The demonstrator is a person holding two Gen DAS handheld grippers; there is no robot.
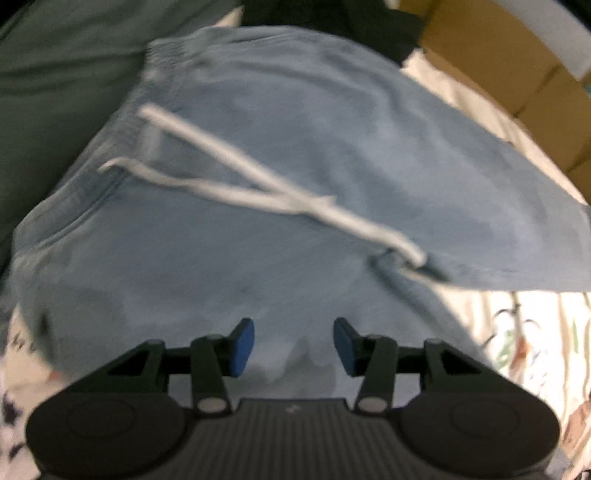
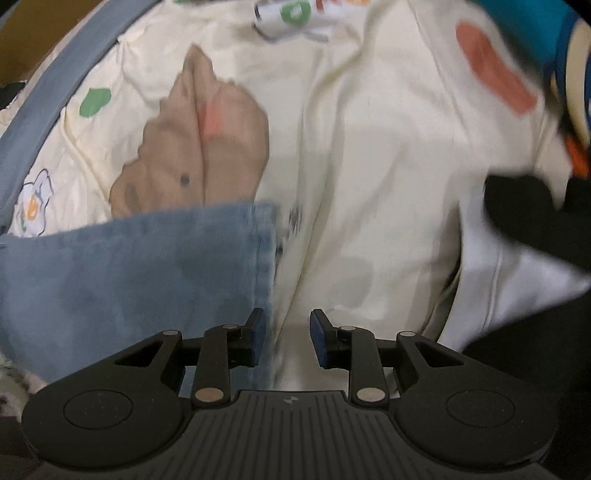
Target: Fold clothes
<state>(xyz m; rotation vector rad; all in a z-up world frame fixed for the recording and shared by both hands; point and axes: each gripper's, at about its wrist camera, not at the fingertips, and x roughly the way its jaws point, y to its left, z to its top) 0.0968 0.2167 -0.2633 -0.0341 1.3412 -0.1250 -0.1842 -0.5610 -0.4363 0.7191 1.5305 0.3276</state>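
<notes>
Lying across a cartoon-printed bedsheet, the blue drawstring shorts fill the left view's centre. Both the left claw and right claw are spread, empty. The hem is best pinched squarely, the white drawstring kept clear.

The sweatpants are a faded light blue, mottled with darker patches, and their drawstring is white. Beside them lies a dark green garment, and a black one beyond. The bedsheet is cream, printed with a tan animal figure, green and orange-red blobs, and a small white flower. Brown cardboard boxes stand past the bed. Both tools are black with blue pads.
</notes>
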